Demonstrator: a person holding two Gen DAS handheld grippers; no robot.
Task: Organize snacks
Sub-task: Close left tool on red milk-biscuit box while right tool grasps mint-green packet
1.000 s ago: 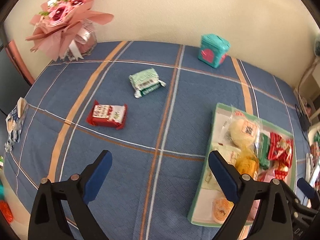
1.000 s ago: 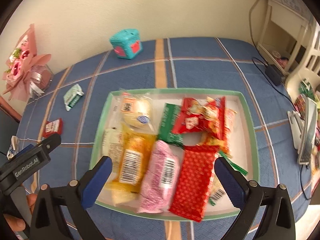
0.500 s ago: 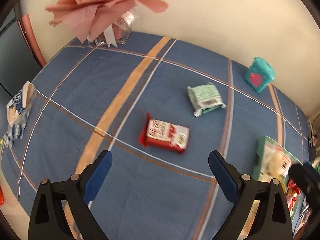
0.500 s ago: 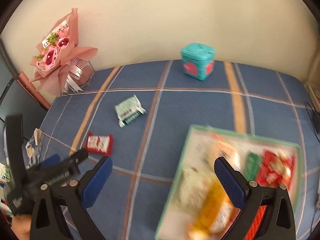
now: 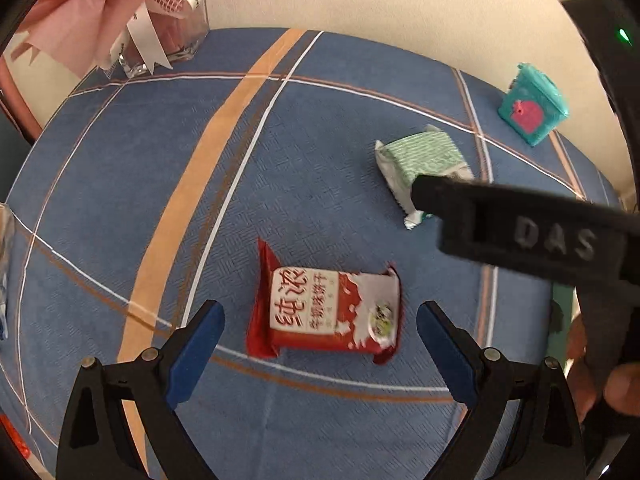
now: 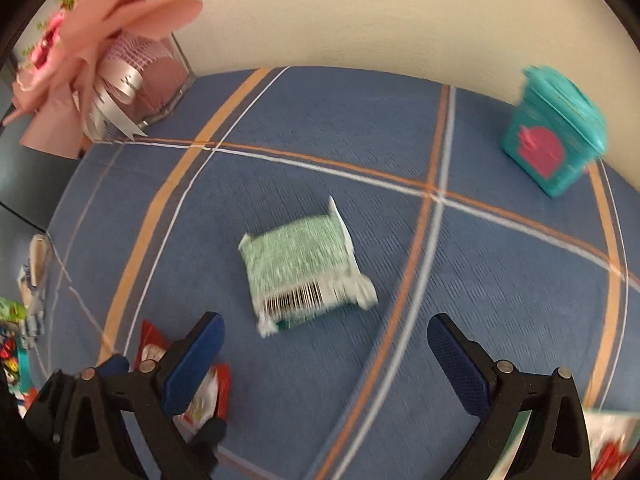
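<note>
The red pack (image 5: 328, 312) lies flat on the blue plaid desk (image 5: 328, 128), right between the wide-open fingers of the left gripper (image 5: 320, 328), not touched yet. The green pack (image 6: 304, 268) sits at about 1 o'clock from it, just ahead of the right gripper (image 6: 324, 340), whose fingers are spread wide too, holding nothing.

My take: both are lined up for a pick. I'd drop each gripper straight down so the fingers straddle the pack's short width, then squeeze gently, since those wrappers are puffy and slippery.

Count: two loose packs, one red and one green, two grippers, one teal box (image 6: 554, 140) at 2 o'clock and one pink bouquet (image 6: 80, 64) at 10 o'clock.
</note>
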